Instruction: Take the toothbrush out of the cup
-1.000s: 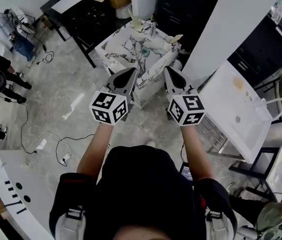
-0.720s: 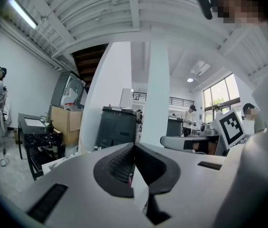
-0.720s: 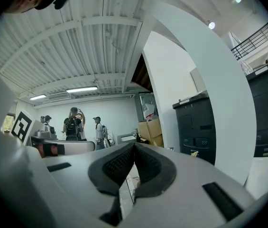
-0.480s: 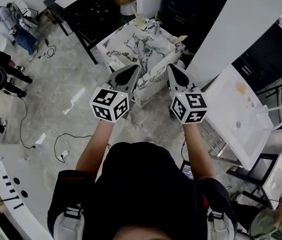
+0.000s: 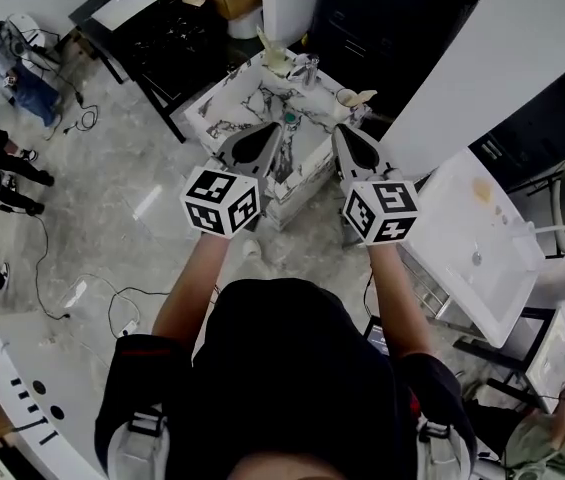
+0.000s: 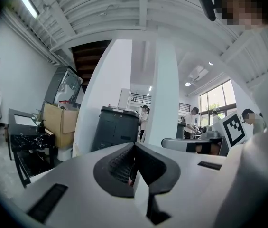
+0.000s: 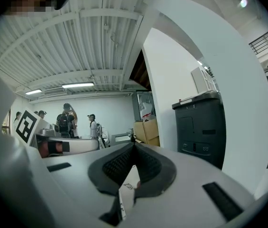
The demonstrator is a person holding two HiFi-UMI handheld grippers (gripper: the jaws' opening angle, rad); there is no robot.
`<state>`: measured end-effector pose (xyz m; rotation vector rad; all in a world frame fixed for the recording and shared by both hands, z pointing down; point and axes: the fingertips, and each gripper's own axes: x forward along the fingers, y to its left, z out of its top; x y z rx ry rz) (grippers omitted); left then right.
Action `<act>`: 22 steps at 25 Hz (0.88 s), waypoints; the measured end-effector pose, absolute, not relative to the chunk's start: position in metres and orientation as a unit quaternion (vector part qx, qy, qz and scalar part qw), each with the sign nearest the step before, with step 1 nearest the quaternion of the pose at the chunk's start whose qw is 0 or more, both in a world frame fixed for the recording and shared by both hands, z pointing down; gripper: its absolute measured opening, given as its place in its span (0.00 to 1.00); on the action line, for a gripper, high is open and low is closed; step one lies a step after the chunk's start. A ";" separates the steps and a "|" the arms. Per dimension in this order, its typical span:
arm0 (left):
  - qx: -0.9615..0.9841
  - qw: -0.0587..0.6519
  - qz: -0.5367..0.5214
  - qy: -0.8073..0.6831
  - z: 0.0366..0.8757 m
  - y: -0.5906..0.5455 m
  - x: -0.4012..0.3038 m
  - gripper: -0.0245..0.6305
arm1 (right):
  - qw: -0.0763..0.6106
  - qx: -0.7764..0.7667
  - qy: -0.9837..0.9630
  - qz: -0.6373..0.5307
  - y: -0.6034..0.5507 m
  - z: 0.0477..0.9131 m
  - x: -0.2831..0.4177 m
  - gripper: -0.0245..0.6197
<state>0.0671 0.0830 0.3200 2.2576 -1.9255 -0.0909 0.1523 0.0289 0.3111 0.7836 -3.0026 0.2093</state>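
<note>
Marble-veined white table (image 5: 230,118) lies ahead of the person in the head view. Along its far edge stand two pale cups (image 5: 276,60) (image 5: 347,97), each with a pale object sticking out, and a metal cup (image 5: 311,66) between them; which one holds the toothbrush is too small to tell. The left gripper (image 5: 277,131) and right gripper (image 5: 339,131) are held side by side over the table's near part, well short of the cups. In the left gripper view, the left gripper (image 6: 134,144) has its jaws pressed together with nothing between them; beyond stand a dark cabinet (image 6: 117,129) and a cardboard box (image 6: 60,122). In the right gripper view, the right gripper (image 7: 134,144) is likewise closed and empty, with the dark cabinet (image 7: 200,127) at right.
</note>
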 end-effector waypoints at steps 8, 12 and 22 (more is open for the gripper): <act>0.767 0.086 -0.031 -0.635 0.311 0.048 0.015 0.05 | 0.013 0.262 -0.963 0.068 -0.004 0.304 0.101 0.09; 0.777 0.091 -0.039 -0.622 0.309 0.038 -0.010 0.05 | 0.017 0.268 -0.961 0.070 -0.014 0.302 0.074 0.09; 0.787 0.110 -0.055 -0.605 0.317 0.020 -0.063 0.05 | 0.047 0.278 -0.957 0.073 -0.027 0.318 0.018 0.09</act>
